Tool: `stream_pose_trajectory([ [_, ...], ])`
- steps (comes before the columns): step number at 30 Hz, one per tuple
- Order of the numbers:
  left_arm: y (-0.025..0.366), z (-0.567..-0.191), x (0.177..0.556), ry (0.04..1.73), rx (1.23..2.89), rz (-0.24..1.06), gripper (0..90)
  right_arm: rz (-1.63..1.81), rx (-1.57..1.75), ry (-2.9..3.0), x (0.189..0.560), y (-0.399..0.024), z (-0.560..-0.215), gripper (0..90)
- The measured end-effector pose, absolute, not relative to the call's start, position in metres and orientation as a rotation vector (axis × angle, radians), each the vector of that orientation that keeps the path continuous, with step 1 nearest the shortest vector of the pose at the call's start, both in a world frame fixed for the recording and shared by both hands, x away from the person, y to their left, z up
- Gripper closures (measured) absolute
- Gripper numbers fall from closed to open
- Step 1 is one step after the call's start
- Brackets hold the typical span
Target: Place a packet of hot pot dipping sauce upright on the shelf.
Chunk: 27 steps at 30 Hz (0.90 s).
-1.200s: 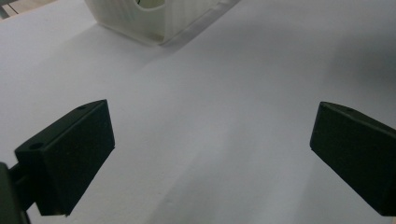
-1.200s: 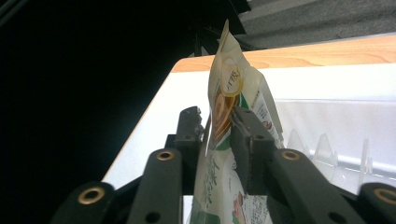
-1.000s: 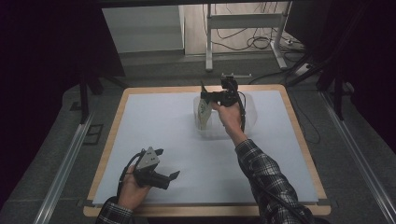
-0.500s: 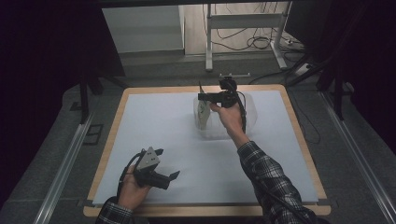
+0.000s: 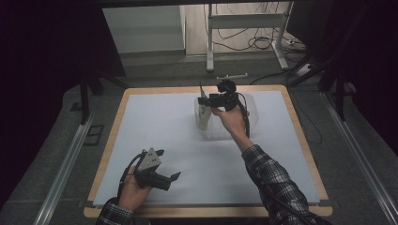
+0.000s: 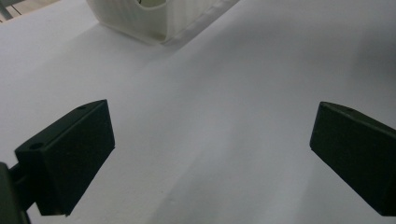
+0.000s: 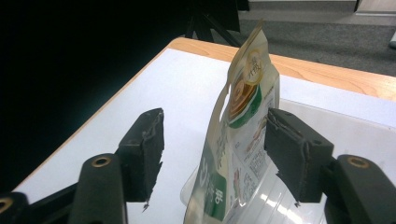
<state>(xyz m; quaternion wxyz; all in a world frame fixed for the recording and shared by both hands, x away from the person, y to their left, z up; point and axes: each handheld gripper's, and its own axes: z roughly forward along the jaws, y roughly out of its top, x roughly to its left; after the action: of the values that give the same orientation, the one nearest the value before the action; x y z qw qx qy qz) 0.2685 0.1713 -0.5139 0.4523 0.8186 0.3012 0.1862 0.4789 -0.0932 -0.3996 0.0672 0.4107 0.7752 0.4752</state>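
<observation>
Two grippers in frame. Left gripper rests near the table's front-left corner, jaws wide apart, holding nothing. Right gripper has just been opening; its pads stand clear of the pouch, upright in the clear container near the far edge. Judgement: withdraw straight back so neither pad tips the pouch.

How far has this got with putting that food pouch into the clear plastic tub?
Done, it seems: the pouch stands upright in the clear tub at the far side of the table. In hand: the right gripper has just been opening its jaws; the pouch is between them, with a gap on one side. The left gripper rests open and empty. Left: drawing the right gripper away.
</observation>
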Motion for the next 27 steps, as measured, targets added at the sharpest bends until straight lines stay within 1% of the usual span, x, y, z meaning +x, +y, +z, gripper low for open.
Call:
stream_pose_trajectory([
  [6, 0.171, -0.514, 0.269, 0.743, 2.024, 0.460, 0.0, 1.393, 1.172, 2.357, 0.472, -0.094, -0.398, 34.1],
  [21, 0.171, -0.514, 0.268, 0.741, 2.027, 0.465, 0.0, 1.335, 1.062, 2.376, 0.456, -0.096, -0.398, 28.1],
  [27, 0.171, -0.514, 0.268, 0.741, 2.029, 0.466, 0.0, 1.312, 1.035, 2.396, 0.453, -0.098, -0.399, 22.8],
])
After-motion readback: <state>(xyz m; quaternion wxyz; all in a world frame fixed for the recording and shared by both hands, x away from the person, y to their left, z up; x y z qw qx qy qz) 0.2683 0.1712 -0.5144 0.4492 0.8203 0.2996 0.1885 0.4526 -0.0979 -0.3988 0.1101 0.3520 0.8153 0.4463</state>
